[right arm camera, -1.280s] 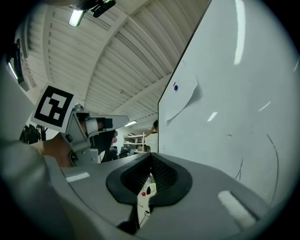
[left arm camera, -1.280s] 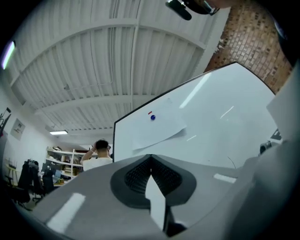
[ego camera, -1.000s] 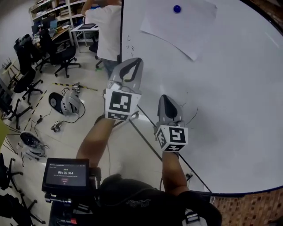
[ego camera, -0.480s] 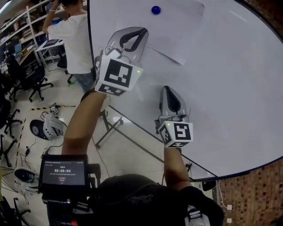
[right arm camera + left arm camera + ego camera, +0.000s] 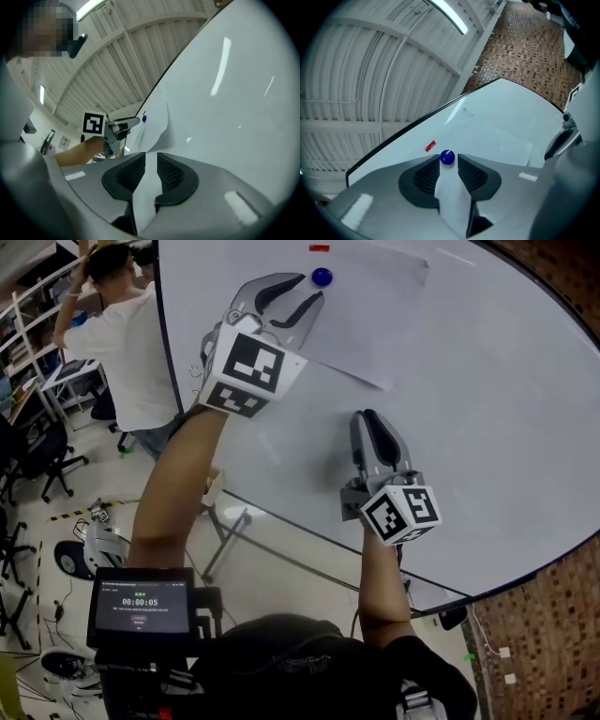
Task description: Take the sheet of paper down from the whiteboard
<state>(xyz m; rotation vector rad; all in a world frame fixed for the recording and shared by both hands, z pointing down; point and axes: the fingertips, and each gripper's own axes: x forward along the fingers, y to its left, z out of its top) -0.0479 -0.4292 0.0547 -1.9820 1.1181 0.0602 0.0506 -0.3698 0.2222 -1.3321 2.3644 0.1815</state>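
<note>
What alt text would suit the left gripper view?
The left gripper is opening its dark jaws before a blue magnet on the whiteboard; the magnet sits at their tips, not gripped. A small red tag is just left of it.

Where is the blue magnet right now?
The blue magnet sits top centre in the head view, pinning the sheet of paper to the whiteboard, at the tips of the left gripper, whose fingers are opening around it, not gripping.

Bright, even indoor light; heavy fisheye bend
We see a ceiling tube light (image 5: 449,18) glowing overhead and pale streaks of glare on the glossy whiteboard (image 5: 234,93); both gripper views fade to black at their rounded corners.
</note>
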